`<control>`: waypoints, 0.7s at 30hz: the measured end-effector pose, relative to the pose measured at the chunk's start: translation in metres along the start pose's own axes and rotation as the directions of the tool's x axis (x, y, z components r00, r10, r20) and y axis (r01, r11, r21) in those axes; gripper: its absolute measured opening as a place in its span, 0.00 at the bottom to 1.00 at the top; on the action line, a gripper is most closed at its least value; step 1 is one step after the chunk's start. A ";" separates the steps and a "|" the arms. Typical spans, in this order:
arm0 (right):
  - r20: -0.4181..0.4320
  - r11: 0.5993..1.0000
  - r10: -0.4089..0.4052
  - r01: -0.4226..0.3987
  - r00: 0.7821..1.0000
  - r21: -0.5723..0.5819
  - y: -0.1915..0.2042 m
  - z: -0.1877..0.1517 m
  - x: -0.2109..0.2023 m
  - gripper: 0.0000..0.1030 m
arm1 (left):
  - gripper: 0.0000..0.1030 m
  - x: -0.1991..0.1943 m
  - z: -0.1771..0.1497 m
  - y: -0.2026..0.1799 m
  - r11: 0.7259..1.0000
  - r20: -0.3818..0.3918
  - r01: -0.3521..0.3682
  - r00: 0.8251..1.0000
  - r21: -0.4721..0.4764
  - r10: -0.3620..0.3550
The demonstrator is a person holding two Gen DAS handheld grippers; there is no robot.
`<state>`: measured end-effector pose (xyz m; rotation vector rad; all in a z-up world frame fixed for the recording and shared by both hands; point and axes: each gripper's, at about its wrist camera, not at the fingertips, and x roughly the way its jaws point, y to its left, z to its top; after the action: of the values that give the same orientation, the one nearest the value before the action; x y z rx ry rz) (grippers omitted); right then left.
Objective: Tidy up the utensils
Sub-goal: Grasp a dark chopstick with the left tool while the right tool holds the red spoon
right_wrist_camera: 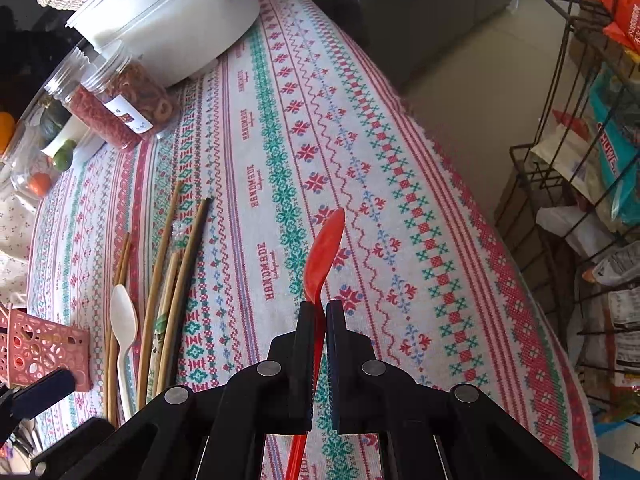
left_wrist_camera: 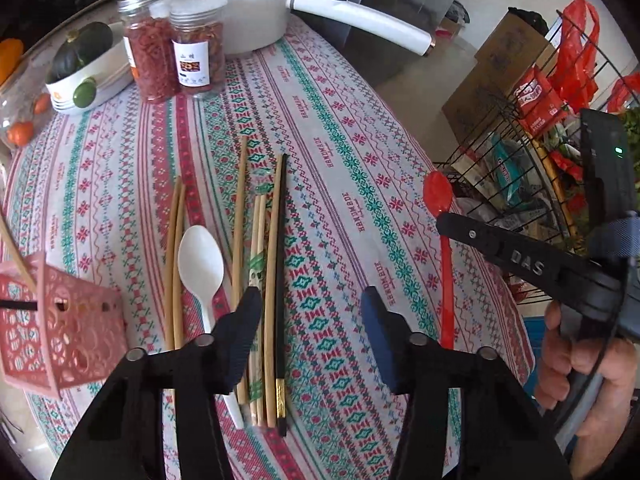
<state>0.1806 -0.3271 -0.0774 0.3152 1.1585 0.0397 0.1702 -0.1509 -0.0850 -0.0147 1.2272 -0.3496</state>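
Note:
My right gripper (right_wrist_camera: 318, 310) is shut on the red spoon (right_wrist_camera: 325, 248), held above the patterned tablecloth; the spoon (left_wrist_camera: 439, 196) and the right gripper (left_wrist_camera: 444, 222) also show at the right of the left wrist view. My left gripper (left_wrist_camera: 310, 300) is open and empty, low over several bamboo chopsticks (left_wrist_camera: 256, 240), one black chopstick (left_wrist_camera: 282, 280) and a white spoon (left_wrist_camera: 200, 264) lying on the cloth. A pink perforated basket (left_wrist_camera: 60, 328) stands at the left with a chopstick in it. The white spoon (right_wrist_camera: 123, 324) and the basket (right_wrist_camera: 44, 352) show at the left of the right wrist view.
At the back stand a white pot (left_wrist_camera: 236, 4) with a long handle, two clear jars (left_wrist_camera: 172, 56) of dried food and a bowl of vegetables (left_wrist_camera: 84, 76). A black wire rack (left_wrist_camera: 540, 152) with packets stands off the table's right edge.

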 end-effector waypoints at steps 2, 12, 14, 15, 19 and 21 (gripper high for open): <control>-0.005 1.000 0.016 -0.016 1.000 0.007 -0.004 0.001 0.000 0.03 | 0.28 0.016 0.011 -0.001 1.000 -0.016 -0.011 1.000 0.005 0.011; -0.024 0.999 0.040 -0.041 0.999 -0.016 -0.012 0.005 0.006 0.03 | 0.04 0.068 0.042 0.003 0.996 -0.081 -0.094 0.992 -0.002 0.094; -0.027 0.999 0.040 -0.041 0.999 -0.015 -0.014 0.005 0.007 0.03 | 0.03 0.072 0.044 0.004 0.994 -0.093 -0.105 0.990 -0.004 0.104; -0.028 0.999 0.040 -0.041 0.999 -0.014 -0.016 0.005 0.008 0.03 | 0.03 0.074 0.045 0.004 0.994 -0.100 -0.114 0.989 -0.001 0.113; -0.031 0.999 0.041 -0.041 0.999 -0.008 -0.019 0.006 0.009 0.03 | 0.03 0.078 0.051 0.002 0.991 -0.102 -0.135 0.986 -0.005 0.134; -0.032 0.999 0.043 -0.043 0.999 -0.005 -0.020 0.007 0.009 0.03 | 0.03 0.075 0.052 -0.003 0.989 -0.087 -0.146 0.985 0.019 0.147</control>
<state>0.1878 -0.3463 -0.0888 0.3349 1.1834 0.0860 0.2393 -0.1827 -0.1356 0.1022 1.3056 -0.2311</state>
